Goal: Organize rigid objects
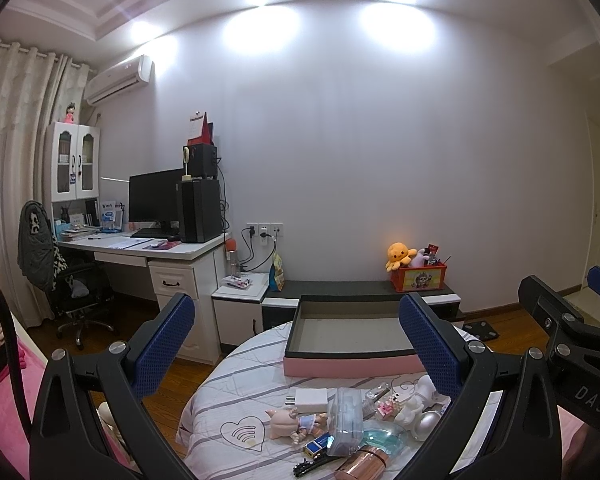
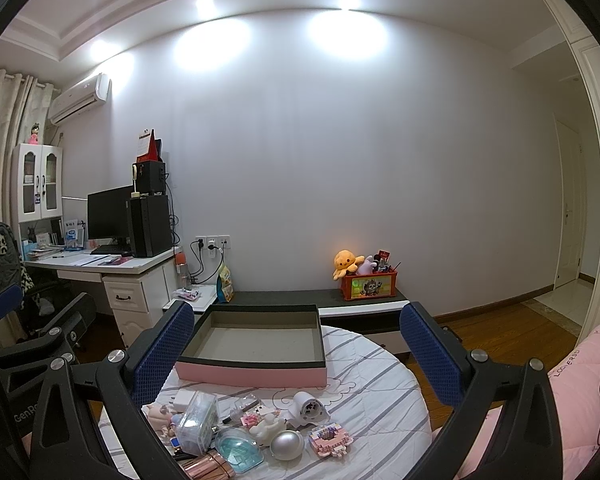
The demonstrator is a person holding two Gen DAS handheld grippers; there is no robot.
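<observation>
Clutter pile: charger (image 1: 311,399), doll (image 1: 296,424), clear case (image 2: 196,420), silver dome (image 2: 286,445), pink block model (image 2: 329,439), white toy (image 2: 309,409), copper tube (image 1: 363,461), teal dish (image 2: 239,449). All sit near edge of round quilted top, close in front of both claws. Tray (image 2: 256,372), pink wall, dark rim, empty, lies flat just behind pile.

Left claw (image 1: 296,344): spread wide, holds nothing. Right claw (image 2: 296,354): spread wide, holds nothing.

Handling, judged: all small, light, stiff. Charger boxy, take across flat sides. Case probably smooth, pinch its narrow width. Dome round and shiny, likely slips; grip low at rim. Block model may shed bricks, go gentle, hold at base. Doll: grab body, not limbs. Things touch and overlap, so outer ones first.

Surface: white quilt, grey stripes, soft, so pieces may tip when nudged. Room: bedroom, wood floor, computer desk (image 1: 148,246) far left, low bench (image 1: 340,288) against wall with red toy crate (image 1: 418,278), pink bedding (image 2: 572,380) on right.
</observation>
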